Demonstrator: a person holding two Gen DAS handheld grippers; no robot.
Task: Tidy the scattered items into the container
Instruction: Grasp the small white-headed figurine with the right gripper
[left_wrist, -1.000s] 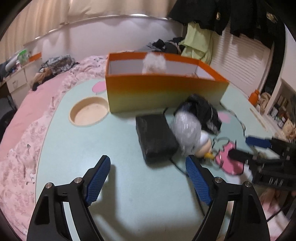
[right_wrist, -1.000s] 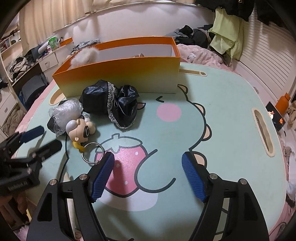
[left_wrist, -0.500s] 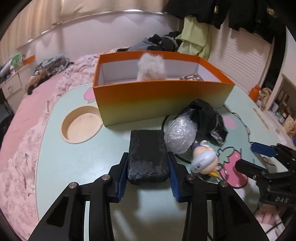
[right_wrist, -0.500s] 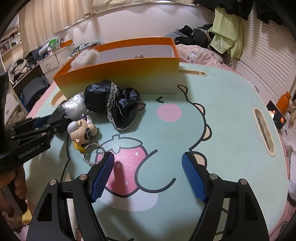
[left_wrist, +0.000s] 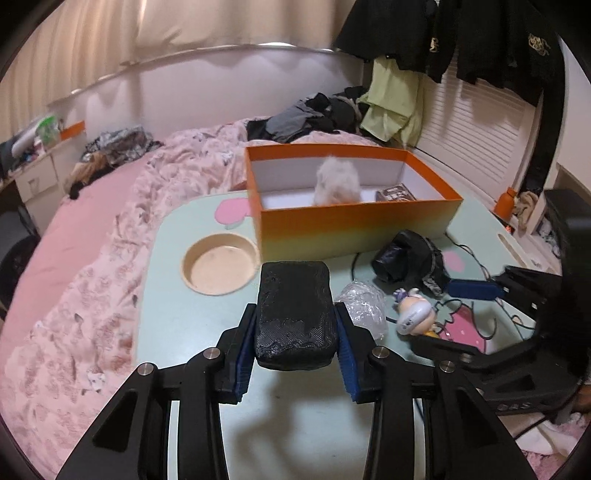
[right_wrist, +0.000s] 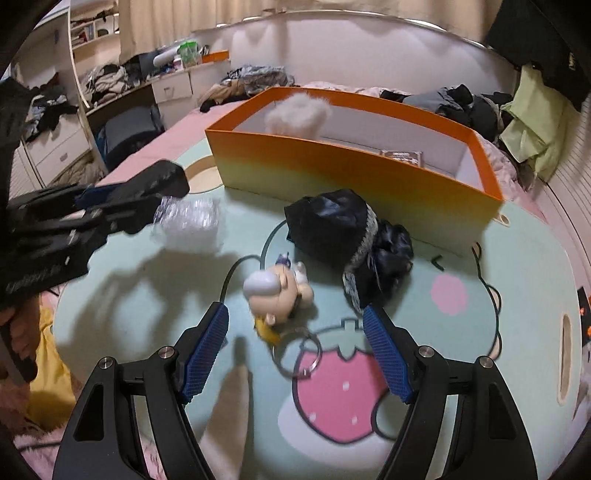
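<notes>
From the left wrist view, the left gripper (left_wrist: 295, 332) is clamped on a black pouch (left_wrist: 294, 314), blue pads squeezing its two long sides. The pouch casts a shadow on the table (left_wrist: 173, 314) below it, so it looks lifted clear, and it's aimed straight at the orange box (left_wrist: 354, 229), which I'd guess is the container. Holding it by the narrow width makes sense, since the flat thing can go over the rim end first. Inside the box there's already a white fluffy thing (left_wrist: 338, 181) and a small packet (left_wrist: 397, 192). Left on the table, all close together right of the pouch: a crinkly plastic wad (left_wrist: 364, 306), a little doll keychain (left_wrist: 415, 314) and a black lacy bundle (left_wrist: 406, 254).

From the right wrist view, the right gripper (right_wrist: 295, 350) has its jaws spread wide with nothing between the pads. It hangs just over the doll keychain (right_wrist: 277, 291) and its metal ring (right_wrist: 297, 356), so I reckon that's its next pick, lined up while the other hand is busy. The black lacy bundle (right_wrist: 351, 236) sits just in front of the orange box (right_wrist: 351, 177), the plastic wad (right_wrist: 192, 221) off to the left near the other gripper.
</notes>
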